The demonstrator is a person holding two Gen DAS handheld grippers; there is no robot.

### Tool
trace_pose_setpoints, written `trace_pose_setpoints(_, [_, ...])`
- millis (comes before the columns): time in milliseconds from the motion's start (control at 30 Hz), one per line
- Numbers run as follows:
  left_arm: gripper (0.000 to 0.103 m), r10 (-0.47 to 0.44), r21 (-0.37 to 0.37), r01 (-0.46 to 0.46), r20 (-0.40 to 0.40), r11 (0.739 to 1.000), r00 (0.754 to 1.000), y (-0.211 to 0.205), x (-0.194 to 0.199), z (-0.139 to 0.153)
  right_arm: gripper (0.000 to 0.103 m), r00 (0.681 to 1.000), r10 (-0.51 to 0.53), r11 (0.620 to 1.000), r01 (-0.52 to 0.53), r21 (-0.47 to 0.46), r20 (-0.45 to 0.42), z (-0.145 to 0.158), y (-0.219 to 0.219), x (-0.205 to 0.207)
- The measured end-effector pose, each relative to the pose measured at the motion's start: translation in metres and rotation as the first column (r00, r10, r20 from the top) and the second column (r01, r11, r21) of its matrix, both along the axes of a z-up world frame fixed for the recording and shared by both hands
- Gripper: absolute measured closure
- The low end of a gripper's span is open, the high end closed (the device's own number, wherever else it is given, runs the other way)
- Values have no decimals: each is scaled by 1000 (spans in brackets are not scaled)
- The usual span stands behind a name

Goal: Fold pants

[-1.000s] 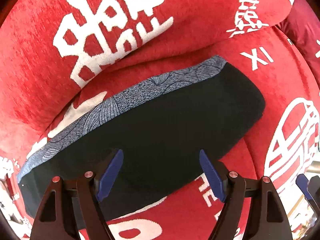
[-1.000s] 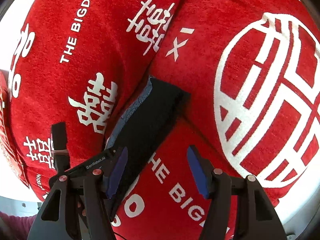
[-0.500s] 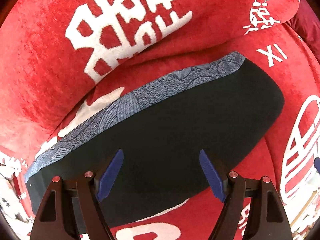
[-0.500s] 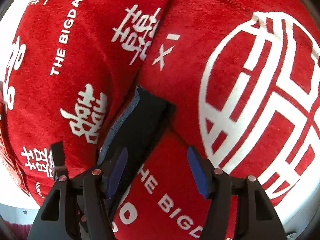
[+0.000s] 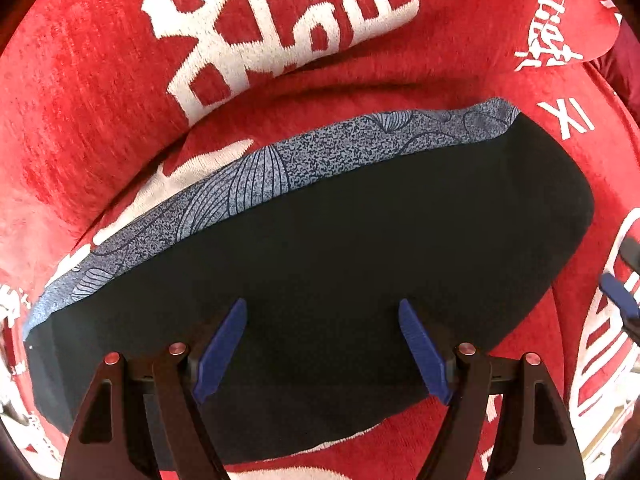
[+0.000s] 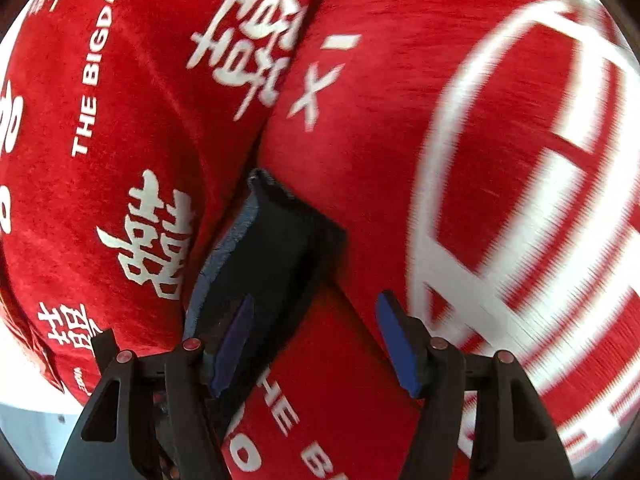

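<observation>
Black, smooth-knit folded pants (image 5: 360,264) with a blue-grey leaf-patterned band (image 5: 256,184) along the far edge lie flat on a red plush cover printed with white characters (image 5: 92,92), just in front of the crease where its seat meets its back. The left gripper (image 5: 322,344) hangs over the near edge of the pants, its 2 blue jaws set wide and gripping nothing. From the right wrist the pants (image 6: 272,256) appear end-on as a dark slab. The right gripper (image 6: 316,344) sits beside that end, jaws wide apart, holding nothing; its view is motion-blurred.
</observation>
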State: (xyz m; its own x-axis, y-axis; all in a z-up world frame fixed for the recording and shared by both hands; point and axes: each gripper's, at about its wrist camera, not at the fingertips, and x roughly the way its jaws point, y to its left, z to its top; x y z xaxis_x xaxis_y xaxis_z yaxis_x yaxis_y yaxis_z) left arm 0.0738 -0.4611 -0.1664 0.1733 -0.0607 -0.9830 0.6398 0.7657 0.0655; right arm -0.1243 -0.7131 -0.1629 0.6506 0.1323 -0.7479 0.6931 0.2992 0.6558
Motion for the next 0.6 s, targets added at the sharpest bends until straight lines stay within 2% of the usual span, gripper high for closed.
trace_pose_setpoints(133, [19, 19, -23, -19, -4, 1000, 1000, 10, 2, -3, 45, 999, 40, 999, -40, -4, 25, -13, 4, 30])
trace_pose_setpoints(167, [19, 22, -24, -23, -11, 999, 1000, 12, 3, -4, 57, 999, 43, 999, -43, 17, 23, -20, 3, 38])
trace_pose_setpoints(233, [19, 25, -18, -26, -23, 999, 999, 17, 3, -2, 96, 998, 53, 997, -55, 59, 22, -29, 2, 48])
trace_pose_setpoints(267, [19, 25, -17, -25, -28, 1000, 999, 15, 5, 0, 96, 998, 59, 996, -60, 63, 14, -29, 2, 50])
trace_pose_setpoints(333, [19, 14, -24, -15, -25, 1000, 1000, 19, 4, 4, 97, 996, 87, 996, -87, 6, 7, -15, 6, 51])
trace_pose_setpoints(433, [17, -8, -13, 8, -29, 1000, 1000, 23, 4, -3, 97, 988, 136, 990, -139, -39, -70, -13, 12, 49])
trace_pose_setpoints(500, [8, -3, -25, 2, -16, 1000, 1000, 28, 5, -7, 97, 981, 152, 988, -155, -16, -117, -29, 12, 46])
trace_pose_setpoints(600, [0, -14, -35, 14, 15, 999, 1000, 35, 7, -13, 96, 990, 116, 993, -113, 43, -85, -45, 8, 44])
